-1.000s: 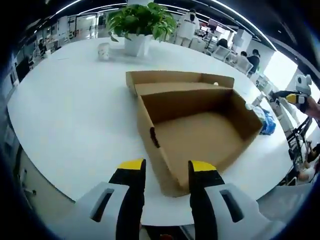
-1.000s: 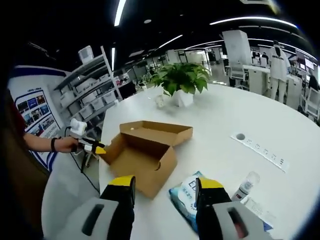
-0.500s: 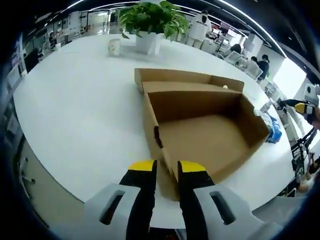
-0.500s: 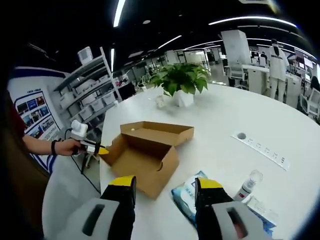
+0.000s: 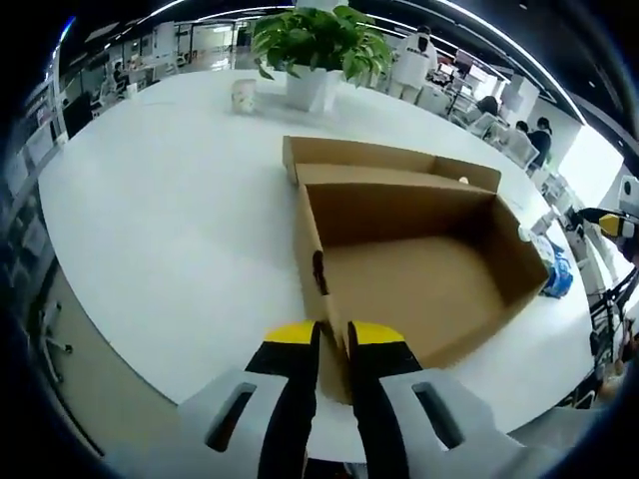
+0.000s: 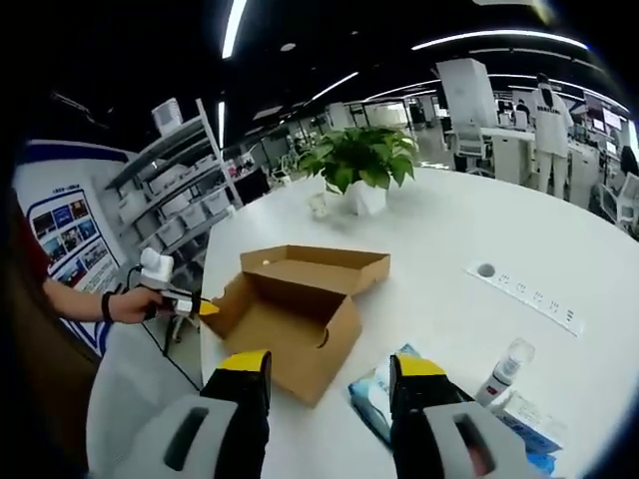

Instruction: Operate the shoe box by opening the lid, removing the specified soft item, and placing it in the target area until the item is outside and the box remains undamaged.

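The brown cardboard shoe box (image 5: 409, 269) stands open on the white table, and its inside is bare. Its lid (image 5: 389, 160) hangs back flat behind it. My left gripper (image 5: 332, 337) is shut on the box's near corner wall, its yellow tips nearly together. In the right gripper view a hand holds this gripper (image 6: 192, 304) at the corner of the box (image 6: 290, 319). A soft blue wipes pack (image 6: 374, 394) lies on the table beside the box, also seen as the blue pack (image 5: 554, 271). My right gripper (image 6: 331, 367) hovers open above the table, with nothing between its fingers.
A potted green plant (image 5: 319, 40) and a small cup (image 5: 243, 95) stand at the far side of the table (image 5: 150, 220). A clear bottle (image 6: 504, 364) and a socket strip (image 6: 524, 294) sit to the right. The table's edge runs just under my left gripper.
My left gripper's jaws have drawn together on the box's near corner, from wide apart to nearly touching. The right gripper has stayed open and barely moved.
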Tool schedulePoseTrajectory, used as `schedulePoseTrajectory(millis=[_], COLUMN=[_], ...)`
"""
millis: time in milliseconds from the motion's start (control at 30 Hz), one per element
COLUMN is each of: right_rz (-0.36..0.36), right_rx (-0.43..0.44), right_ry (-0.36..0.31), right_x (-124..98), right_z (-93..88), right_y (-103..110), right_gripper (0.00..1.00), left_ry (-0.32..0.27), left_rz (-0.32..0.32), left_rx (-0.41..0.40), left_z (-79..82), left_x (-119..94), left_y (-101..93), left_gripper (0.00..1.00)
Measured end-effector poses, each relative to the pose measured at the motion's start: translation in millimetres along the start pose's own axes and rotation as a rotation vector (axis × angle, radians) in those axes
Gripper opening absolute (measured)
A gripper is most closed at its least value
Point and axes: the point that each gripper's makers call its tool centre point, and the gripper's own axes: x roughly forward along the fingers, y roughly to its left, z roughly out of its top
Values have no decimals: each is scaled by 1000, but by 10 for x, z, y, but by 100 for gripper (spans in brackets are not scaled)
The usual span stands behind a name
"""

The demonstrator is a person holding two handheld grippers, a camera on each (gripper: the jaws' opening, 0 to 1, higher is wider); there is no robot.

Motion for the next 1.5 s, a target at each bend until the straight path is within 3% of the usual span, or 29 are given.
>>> schedulePoseTrajectory(millis=[367, 1067, 1500], right_rz=[-25, -37, -66], right_rx=[21, 22, 62], right_ry=[3, 40, 55], right_x=[357, 811, 1233], right_z=[180, 436, 614], right_y=[-34, -140, -290], right_gripper=[44, 44, 42], left_ry=[-17, -23, -32], left_rz=[47, 43, 52], left_rx=[-6, -1, -9], left_z=[38, 47, 37], left_x=[71, 95, 92], left_y=[91, 110, 110], left_gripper=[7, 7, 7])
